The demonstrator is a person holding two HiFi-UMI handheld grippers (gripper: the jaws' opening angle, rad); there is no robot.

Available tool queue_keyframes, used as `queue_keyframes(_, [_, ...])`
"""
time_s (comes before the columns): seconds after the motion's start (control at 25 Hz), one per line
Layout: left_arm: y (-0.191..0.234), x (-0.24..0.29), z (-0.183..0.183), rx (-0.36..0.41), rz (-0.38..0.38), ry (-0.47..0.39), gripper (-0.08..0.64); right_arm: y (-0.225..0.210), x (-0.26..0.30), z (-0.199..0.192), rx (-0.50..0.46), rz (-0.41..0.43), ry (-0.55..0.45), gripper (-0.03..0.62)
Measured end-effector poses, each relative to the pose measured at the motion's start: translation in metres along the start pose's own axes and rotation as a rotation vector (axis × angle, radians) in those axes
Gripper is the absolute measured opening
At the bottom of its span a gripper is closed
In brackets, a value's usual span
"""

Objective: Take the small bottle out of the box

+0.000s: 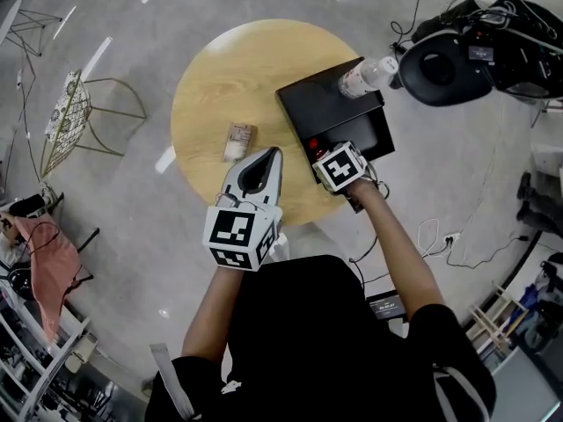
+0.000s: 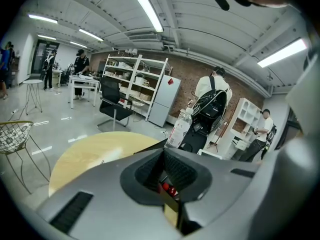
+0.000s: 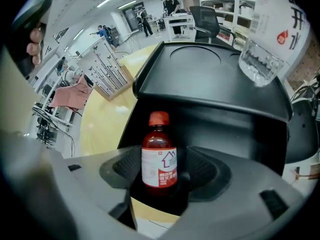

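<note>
Our right arm reaches forward, and the right tongs (image 3: 159, 176) aim steeply down into the open black box (image 1: 374, 130) on the round wooden desk (image 1: 211, 77). Their jaws stand released, wide apart on either side of the small red-capped bottle (image 3: 159, 154), which stands upright in the box, apparently untouched. The left tongs (image 1: 268, 161) tilt gently down over the desk, clenched and empty.

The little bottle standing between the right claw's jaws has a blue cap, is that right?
No, its cap is red, not blue. The right gripper view shows the small bottle standing between the open jaws of the right claw, inside the black box.
</note>
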State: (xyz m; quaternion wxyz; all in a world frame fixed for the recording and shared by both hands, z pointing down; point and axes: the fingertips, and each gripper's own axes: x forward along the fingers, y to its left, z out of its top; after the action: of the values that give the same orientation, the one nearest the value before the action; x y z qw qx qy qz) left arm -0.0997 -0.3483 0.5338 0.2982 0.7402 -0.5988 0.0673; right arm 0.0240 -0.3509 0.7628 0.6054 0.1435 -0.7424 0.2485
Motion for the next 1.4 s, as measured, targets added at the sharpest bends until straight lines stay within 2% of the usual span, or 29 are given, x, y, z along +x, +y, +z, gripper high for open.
queue_keyframes(0.24, [0.006,0.003,-0.004,-0.007,0.017,0.002,0.011,-0.01,0.006,-0.002,-0.014,-0.039,0.06,0.253])
queue_keyframes(0.4, [0.006,-0.001,-0.001,-0.007,0.021,-0.001,0.011,-0.011,0.006,0.012,-0.093,-0.098,0.034,0.253])
queue_keyframes(0.52, [0.008,-0.003,-0.002,-0.008,0.026,0.002,0.011,-0.013,0.008,0.011,-0.104,-0.134,0.039,0.247])
queue_keyframes(1.0, [0.012,-0.006,-0.005,0.004,0.033,-0.002,0.011,-0.018,0.013,0.009,-0.103,-0.13,0.02,0.219])
queue_keyframes(1.16, [0.011,-0.007,-0.004,0.01,0.027,-0.009,0.011,-0.018,0.007,0.012,-0.07,-0.116,-0.013,0.218])
queue_keyframes(1.4, [0.005,-0.017,-0.001,0.018,0.02,-0.02,0.011,-0.018,-0.01,0.006,-0.009,-0.14,-0.037,0.218])
